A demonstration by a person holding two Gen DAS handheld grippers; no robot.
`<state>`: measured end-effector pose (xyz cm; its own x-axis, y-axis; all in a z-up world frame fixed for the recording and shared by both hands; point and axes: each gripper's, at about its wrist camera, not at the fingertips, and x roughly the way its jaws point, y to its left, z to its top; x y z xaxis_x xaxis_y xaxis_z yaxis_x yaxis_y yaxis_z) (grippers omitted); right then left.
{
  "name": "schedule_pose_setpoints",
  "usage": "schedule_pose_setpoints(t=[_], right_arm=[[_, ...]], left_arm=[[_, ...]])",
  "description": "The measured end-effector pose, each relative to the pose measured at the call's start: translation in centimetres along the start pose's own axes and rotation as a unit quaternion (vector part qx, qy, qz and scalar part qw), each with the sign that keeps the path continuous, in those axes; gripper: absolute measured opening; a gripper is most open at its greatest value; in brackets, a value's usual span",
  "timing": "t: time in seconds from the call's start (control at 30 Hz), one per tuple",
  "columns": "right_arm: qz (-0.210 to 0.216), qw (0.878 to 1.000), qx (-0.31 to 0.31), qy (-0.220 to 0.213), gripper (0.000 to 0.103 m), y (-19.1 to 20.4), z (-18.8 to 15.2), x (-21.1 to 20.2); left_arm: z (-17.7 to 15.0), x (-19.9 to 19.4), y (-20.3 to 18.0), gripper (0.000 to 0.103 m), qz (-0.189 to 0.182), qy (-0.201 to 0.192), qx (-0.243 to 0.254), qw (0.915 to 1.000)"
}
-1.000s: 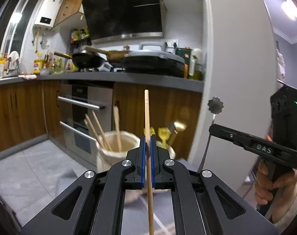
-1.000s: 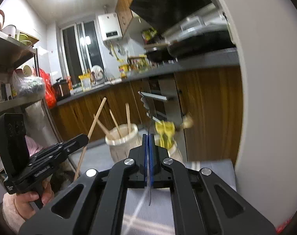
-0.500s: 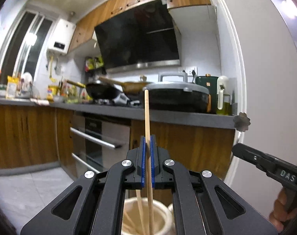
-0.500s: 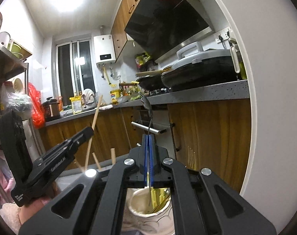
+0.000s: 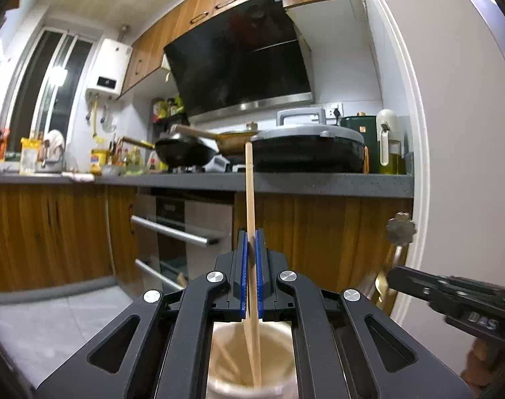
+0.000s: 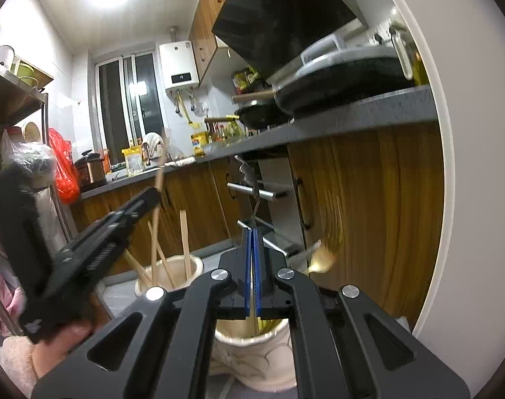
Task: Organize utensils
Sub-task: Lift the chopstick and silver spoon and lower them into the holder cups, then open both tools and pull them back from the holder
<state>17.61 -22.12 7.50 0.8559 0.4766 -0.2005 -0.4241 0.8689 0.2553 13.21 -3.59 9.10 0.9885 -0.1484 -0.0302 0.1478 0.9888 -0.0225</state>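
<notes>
Chopstick, wooden, clamped upright between blue pads of left gripper; its lower end sits inside cream holder directly below. Left wrist view: we note right gripper at right edge, metal utensil with flower-shaped top rising from it; countertop and oven behind.

Right wrist view: right gripper clenched on thin metal utensil, stem dropping into second cream holder with yellow items. Left gripper blocks part of left holder, which carries several chopsticks. We log blur near gold object.
</notes>
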Motion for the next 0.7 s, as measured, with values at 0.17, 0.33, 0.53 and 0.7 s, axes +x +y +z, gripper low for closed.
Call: schedule_pose_setpoints(t=[0.17,0.33,0.53,0.7], right_arm=[[0.001,1.0,0.006,0.023,0.001,-0.3,-1.2,0.4],[-0.005,0.999,0.0,0.04,0.001,-0.1,-2.0,1.1],[-0.014,0.998,0.0,0.054,0.001,0.0,-2.2,1.7],[-0.018,0.998,0.006,0.064,0.001,-0.3,-2.3,2.1]], left_arm=[[-1.7,-1.5,0.2,0.005,0.002,0.039,-0.006,0.9992],[-2.8,-2.4,0.3,0.005,-0.003,0.066,-0.002,0.9978],[-4.1,-2.1,-0.1,0.005,-0.012,0.095,0.014,0.9953],[-4.2,-2.0,-0.1,0.005,-0.017,0.099,0.01,0.9949]])
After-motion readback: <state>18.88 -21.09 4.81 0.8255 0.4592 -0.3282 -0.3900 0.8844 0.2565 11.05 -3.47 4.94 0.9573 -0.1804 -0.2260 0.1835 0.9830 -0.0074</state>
